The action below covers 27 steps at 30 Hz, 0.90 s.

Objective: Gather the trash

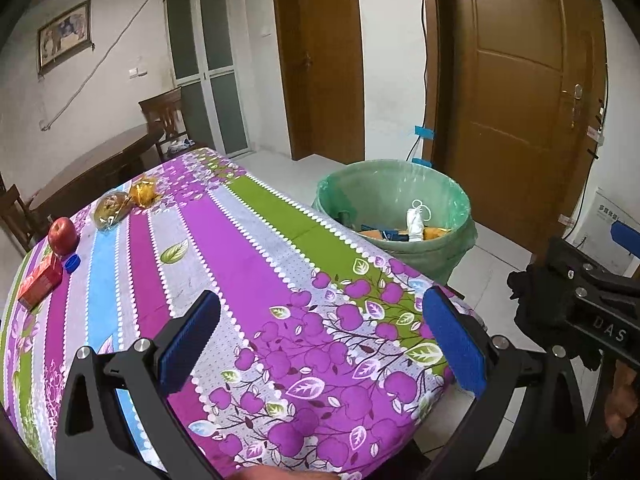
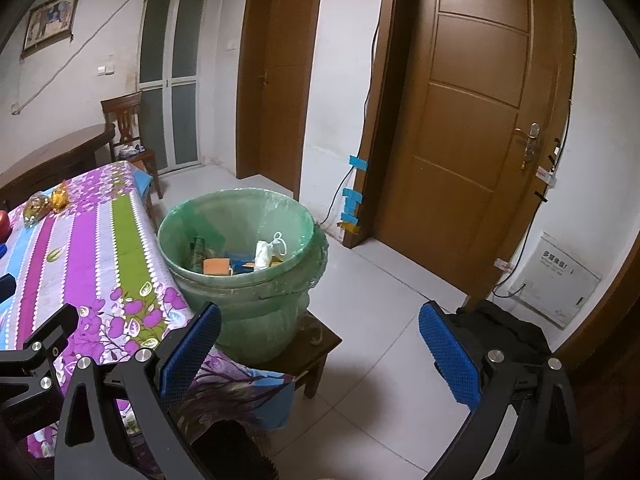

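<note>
My left gripper point(image 1: 320, 340) hangs open over the near end of the flowered tablecloth point(image 1: 248, 264), nothing between its blue pads. At the table's far left lie a crumpled yellow wrapper point(image 1: 143, 193), a clear bag with something brownish point(image 1: 110, 210), a red apple point(image 1: 63, 236), a blue bottle cap point(image 1: 72, 263) and a red carton point(image 1: 40, 285). The green-lined bin point(image 1: 394, 216) stands beyond the table's right edge with several pieces of trash inside. My right gripper point(image 2: 320, 340) is open and empty, off the table's corner, short of the bin point(image 2: 240, 256).
The bin rests on a low dark stool point(image 2: 316, 346) on white floor tiles. Two brown doors point(image 2: 472, 128) stand behind it, with a cable and blue tape on the wall. A dark wooden table point(image 1: 100, 160) and chair point(image 1: 166, 120) sit at the back left.
</note>
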Tool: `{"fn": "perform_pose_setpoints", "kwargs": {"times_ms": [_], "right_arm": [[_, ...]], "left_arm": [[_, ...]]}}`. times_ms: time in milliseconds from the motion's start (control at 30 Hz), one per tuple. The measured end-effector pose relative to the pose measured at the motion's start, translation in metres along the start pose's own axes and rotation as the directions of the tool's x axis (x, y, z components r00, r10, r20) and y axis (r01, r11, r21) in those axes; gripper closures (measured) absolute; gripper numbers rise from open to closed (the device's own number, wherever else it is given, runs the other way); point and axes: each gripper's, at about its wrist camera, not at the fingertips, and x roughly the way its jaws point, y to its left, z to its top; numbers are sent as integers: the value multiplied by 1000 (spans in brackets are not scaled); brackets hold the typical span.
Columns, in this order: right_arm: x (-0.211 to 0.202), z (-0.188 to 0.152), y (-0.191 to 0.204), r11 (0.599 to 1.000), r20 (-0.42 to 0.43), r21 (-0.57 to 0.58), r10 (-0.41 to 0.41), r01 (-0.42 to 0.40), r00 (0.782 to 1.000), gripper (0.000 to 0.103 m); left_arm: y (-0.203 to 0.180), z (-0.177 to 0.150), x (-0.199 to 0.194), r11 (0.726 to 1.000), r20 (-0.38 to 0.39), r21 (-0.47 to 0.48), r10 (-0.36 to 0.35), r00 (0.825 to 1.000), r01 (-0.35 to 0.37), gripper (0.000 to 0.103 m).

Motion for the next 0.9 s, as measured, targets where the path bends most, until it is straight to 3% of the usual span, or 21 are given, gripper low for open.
{"fn": "perform_pose_setpoints", "kwargs": {"times_ms": [533, 900], "right_arm": [[-2, -3, 10, 996, -17, -26, 80, -81, 997, 4], [0, -10, 4, 991, 15, -11, 132, -132, 991, 4]], "left_arm": [[6, -5, 1, 1000, -29, -22, -8, 1000, 8, 5], [5, -9, -4, 999, 9, -42, 6, 1000, -6, 5]]}}
